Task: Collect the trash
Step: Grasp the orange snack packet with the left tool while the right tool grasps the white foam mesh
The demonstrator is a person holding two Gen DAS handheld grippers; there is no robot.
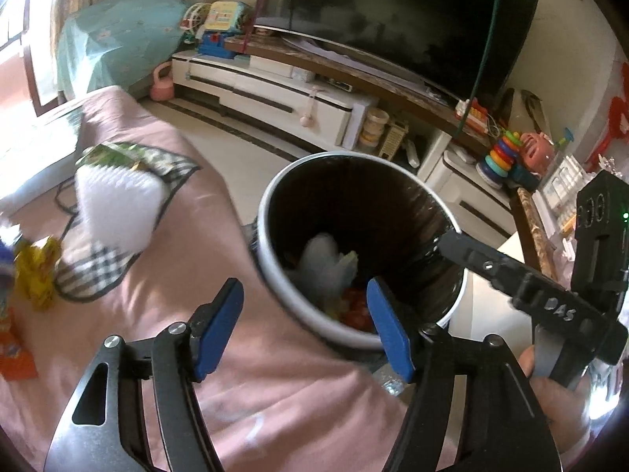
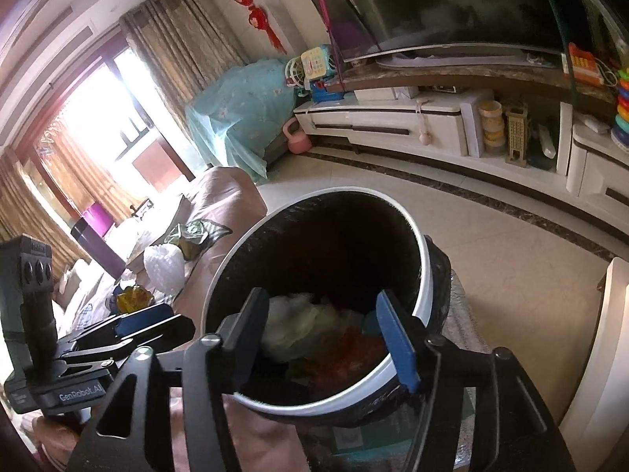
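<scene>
Both the left gripper and right gripper hung wide apart, empty, over the white-rimmed black-lined bin; a bump might tip it

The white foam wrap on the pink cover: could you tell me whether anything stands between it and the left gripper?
Nothing visible does. The white foam wrap lies exposed atop the pink cover, up-left of the open left gripper; only bare cover lies between. The trash bin sits to the right, off that path.
</scene>
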